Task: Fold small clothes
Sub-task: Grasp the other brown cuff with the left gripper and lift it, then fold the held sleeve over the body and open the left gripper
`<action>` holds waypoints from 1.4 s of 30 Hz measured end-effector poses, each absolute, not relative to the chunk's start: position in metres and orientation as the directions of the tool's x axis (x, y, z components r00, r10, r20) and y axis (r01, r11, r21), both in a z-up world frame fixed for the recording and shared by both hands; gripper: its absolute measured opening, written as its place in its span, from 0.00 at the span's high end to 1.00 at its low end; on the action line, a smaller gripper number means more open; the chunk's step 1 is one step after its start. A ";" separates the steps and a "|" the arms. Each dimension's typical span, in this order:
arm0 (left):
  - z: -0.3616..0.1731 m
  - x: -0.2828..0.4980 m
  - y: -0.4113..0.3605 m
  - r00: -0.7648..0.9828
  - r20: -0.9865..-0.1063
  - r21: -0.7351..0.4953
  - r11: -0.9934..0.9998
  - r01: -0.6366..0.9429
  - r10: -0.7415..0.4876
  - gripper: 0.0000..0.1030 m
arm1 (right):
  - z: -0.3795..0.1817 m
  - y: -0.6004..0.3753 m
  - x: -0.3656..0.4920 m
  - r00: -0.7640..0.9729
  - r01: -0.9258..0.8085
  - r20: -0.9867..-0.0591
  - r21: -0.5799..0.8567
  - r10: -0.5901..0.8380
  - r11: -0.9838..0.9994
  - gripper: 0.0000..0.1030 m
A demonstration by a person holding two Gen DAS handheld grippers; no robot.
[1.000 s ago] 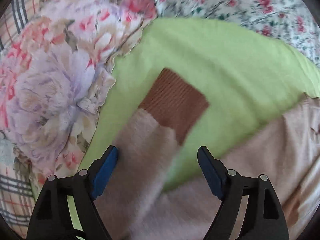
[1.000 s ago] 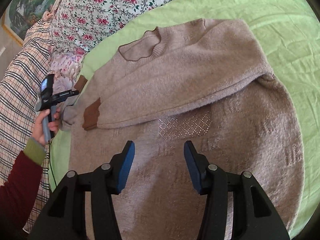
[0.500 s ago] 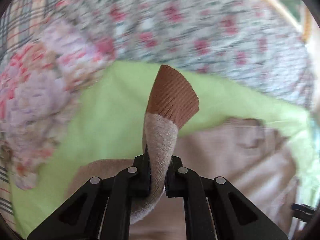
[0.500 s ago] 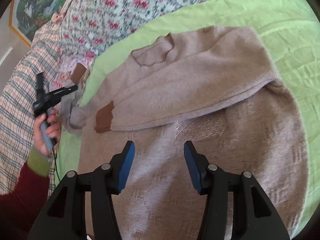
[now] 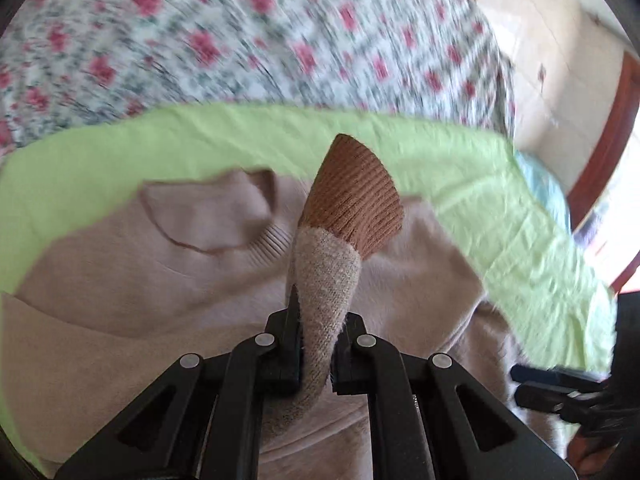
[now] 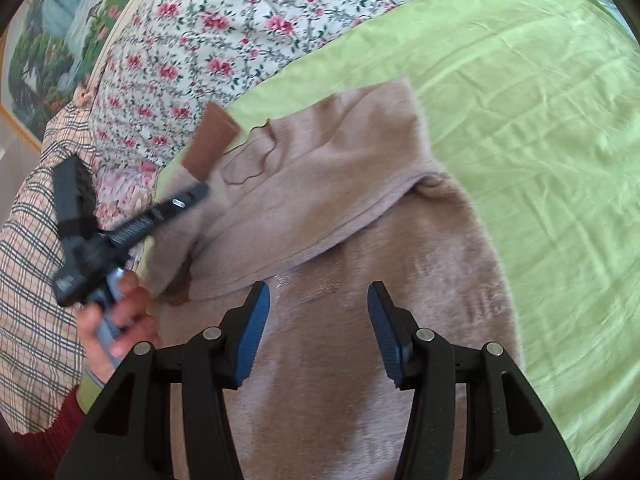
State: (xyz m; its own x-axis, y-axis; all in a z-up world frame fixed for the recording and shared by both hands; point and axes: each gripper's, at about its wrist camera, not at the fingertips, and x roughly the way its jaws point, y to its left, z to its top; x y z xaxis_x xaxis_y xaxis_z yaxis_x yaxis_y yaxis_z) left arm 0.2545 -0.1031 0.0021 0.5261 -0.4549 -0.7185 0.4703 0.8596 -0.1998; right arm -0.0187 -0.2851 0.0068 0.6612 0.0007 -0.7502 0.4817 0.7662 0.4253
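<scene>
A small dusty-pink sweater (image 6: 360, 240) lies on a green sheet (image 6: 540, 140), one sleeve folded across its chest. My left gripper (image 5: 316, 344) is shut on the other sleeve (image 5: 324, 280) just below its brown ribbed cuff (image 5: 356, 204), holding it up above the neckline (image 5: 212, 216). In the right wrist view the left gripper (image 6: 188, 196) and the cuff (image 6: 210, 140) are at the sweater's left shoulder. My right gripper (image 6: 318, 320) is open and empty, hovering over the sweater's lower body.
A floral quilt (image 6: 240, 20) lies behind the sheet, and plaid bedding (image 6: 28, 260) on the left. A framed picture (image 6: 48, 40) is at the far left. A wooden door frame (image 5: 608, 140) stands beyond the bed.
My left gripper shut on the sleeve near the cuff, lifted it and carried it over the sweater toward the neckline. My right gripper stayed open above the lower body.
</scene>
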 end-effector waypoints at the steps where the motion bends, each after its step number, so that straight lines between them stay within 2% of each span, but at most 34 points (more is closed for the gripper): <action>1: -0.008 0.255 -0.111 0.502 -0.734 -0.201 0.852 0.483 -0.458 0.90 | 0.006 -0.287 -0.017 0.662 0.482 -0.750 0.428 0.003 0.764 0.49; 4: -0.029 0.250 -0.121 0.445 -0.780 -0.198 0.848 0.492 -0.440 0.82 | 0.006 -0.289 -0.009 0.662 0.467 -0.749 0.424 0.011 0.776 0.49; 5: -0.031 0.247 -0.120 0.430 -0.786 -0.209 0.846 0.491 -0.444 0.74 | 0.007 -0.290 -0.006 0.665 0.460 -0.747 0.422 0.012 0.781 0.49; 6: -0.032 0.242 -0.115 0.422 -0.790 -0.217 0.846 0.487 -0.445 0.58 | 0.008 -0.291 -0.004 0.668 0.454 -0.744 0.421 0.012 0.785 0.49; 8: -0.029 0.229 -0.099 0.434 -0.787 -0.214 0.855 0.472 -0.437 0.40 | 0.011 -0.294 0.005 0.676 0.442 -0.736 0.419 0.013 0.793 0.49; 15: -0.009 0.172 -0.008 0.554 -0.760 -0.136 0.917 0.376 -0.340 0.36 | 0.008 -0.305 0.039 0.681 0.376 -0.732 0.392 0.037 0.839 0.49; 17: -0.011 0.163 0.029 0.596 -0.764 -0.081 0.954 0.288 -0.245 0.35 | 0.002 -0.310 0.048 0.665 0.368 -0.746 0.374 0.040 0.851 0.49; 19: -0.018 0.162 0.060 0.611 -0.777 -0.043 0.981 0.191 -0.153 0.35 | -0.004 -0.311 0.055 0.657 0.342 -0.751 0.374 0.065 0.862 0.41; 21: -0.027 0.167 0.090 0.604 -0.791 -0.043 0.994 0.104 -0.097 0.35 | -0.009 -0.309 0.064 0.652 0.310 -0.753 0.376 0.093 0.873 0.37; 24: -0.041 0.182 0.118 0.572 -0.819 -0.048 0.999 0.013 -0.047 0.36 | -0.018 -0.301 0.081 0.631 0.261 -0.766 0.358 0.122 0.896 0.37; 25: -0.044 0.188 0.121 0.573 -0.819 -0.038 0.999 -0.005 -0.028 0.36 | -0.020 -0.297 0.088 0.625 0.245 -0.770 0.346 0.125 0.905 0.47; 26: -0.046 0.194 0.121 0.569 -0.822 -0.026 1.000 -0.017 -0.012 0.36 | -0.020 -0.296 0.091 0.619 0.241 -0.775 0.340 0.126 0.909 0.64; 27: -0.049 0.200 0.121 0.561 -0.828 -0.013 0.999 -0.032 0.007 0.35 | -0.018 -0.296 0.095 0.613 0.241 -0.778 0.350 0.137 0.905 0.94; 29: -0.050 0.208 0.121 0.560 -0.828 -0.004 0.998 -0.057 0.028 0.36 | -0.002 -0.299 0.092 0.657 0.235 -0.740 0.384 0.146 0.893 0.94; 31: -0.048 0.212 0.121 0.571 -0.820 0.006 0.998 -0.069 0.044 0.36 | 0.029 -0.309 0.079 0.751 0.204 -0.642 0.450 0.156 0.869 0.95; 33: -0.045 0.213 0.124 0.580 -0.809 0.026 0.993 -0.117 0.089 0.38 | 0.049 -0.323 0.066 0.804 0.235 -0.587 0.463 0.097 0.855 0.95; 34: -0.045 0.213 0.126 0.583 -0.808 0.007 0.991 -0.133 0.084 0.38 | 0.053 -0.332 0.061 0.801 0.277 -0.596 0.445 0.052 0.852 0.95; 36: -0.047 0.210 0.127 0.583 -0.811 -0.044 0.989 -0.138 0.046 0.39 | 0.042 -0.343 0.066 0.740 0.337 -0.672 0.410 0.030 0.848 0.95; 39: -0.048 0.204 0.123 0.591 -0.800 0.000 0.984 -0.178 0.107 0.40 | 0.011 -0.343 0.076 0.643 0.383 -0.765 0.361 0.034 0.850 0.95; 42: -0.044 0.198 0.137 0.605 -0.791 -0.063 0.972 -0.227 0.090 0.40 | -0.004 -0.337 0.076 0.628 0.380 -0.776 0.361 0.048 0.852 0.95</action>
